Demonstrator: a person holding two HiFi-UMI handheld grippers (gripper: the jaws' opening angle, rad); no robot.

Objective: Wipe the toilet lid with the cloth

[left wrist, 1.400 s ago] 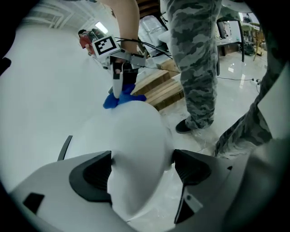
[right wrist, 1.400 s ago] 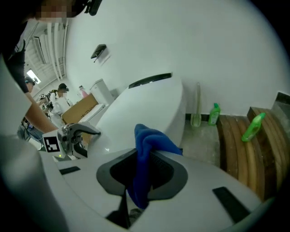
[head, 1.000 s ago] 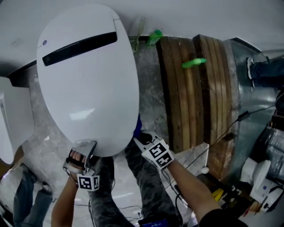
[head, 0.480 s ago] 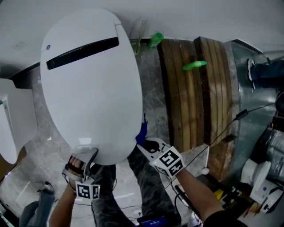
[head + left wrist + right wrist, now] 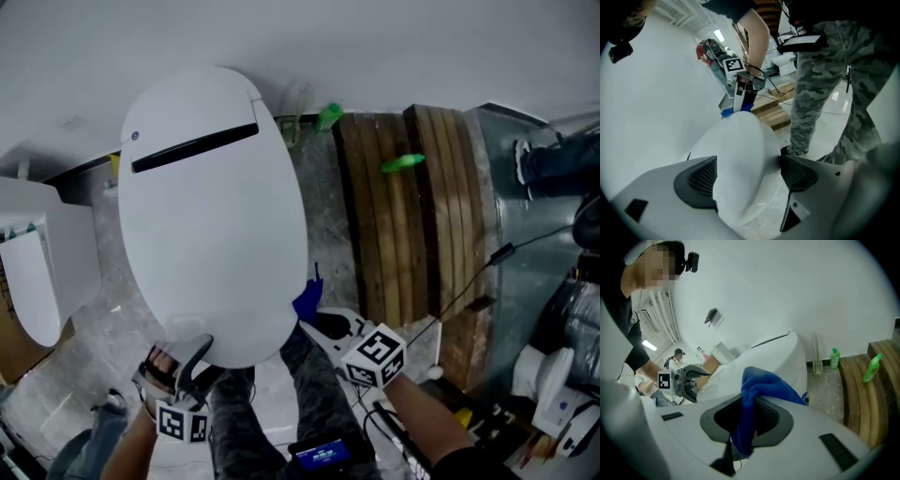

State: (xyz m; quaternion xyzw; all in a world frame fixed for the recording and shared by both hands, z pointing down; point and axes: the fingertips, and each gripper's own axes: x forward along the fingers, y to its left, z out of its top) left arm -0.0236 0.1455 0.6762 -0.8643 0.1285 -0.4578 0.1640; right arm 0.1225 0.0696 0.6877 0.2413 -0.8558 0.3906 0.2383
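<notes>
Cloth (image 5: 757,394), blue and bunched, is pinched in the right claw (image 5: 745,420), whose jaws are closed on it; a fold stands up above the pads and a tail hangs down between them. In the head view the right claw (image 5: 323,323) sits at the lower centre of the frame, with the cloth (image 5: 307,302) touching the lower right edge of the toilet lid (image 5: 211,216). Its marker cube (image 5: 375,354) lies just behind it, toward the person's forearm.

The left claw (image 5: 747,173) has its jaws spread apart, one on each side of the toilet lid's (image 5: 740,154) front rim, which fills the gap between them. Whether the pads press on the rim cannot be told. In the head view the left claw (image 5: 192,361) meets the lid's bottom edge, at the lower left of the frame.

The lid is a white glossy oval with a dark slot across its upper part, filling the centre left of the head view. Camouflage trousers (image 5: 314,403) show just below it. To the right of the lid lie wooden slats (image 5: 403,234), with one green bottle (image 5: 405,162) lying on them and another green bottle (image 5: 328,115) standing near the wall at their upper left corner.
</notes>
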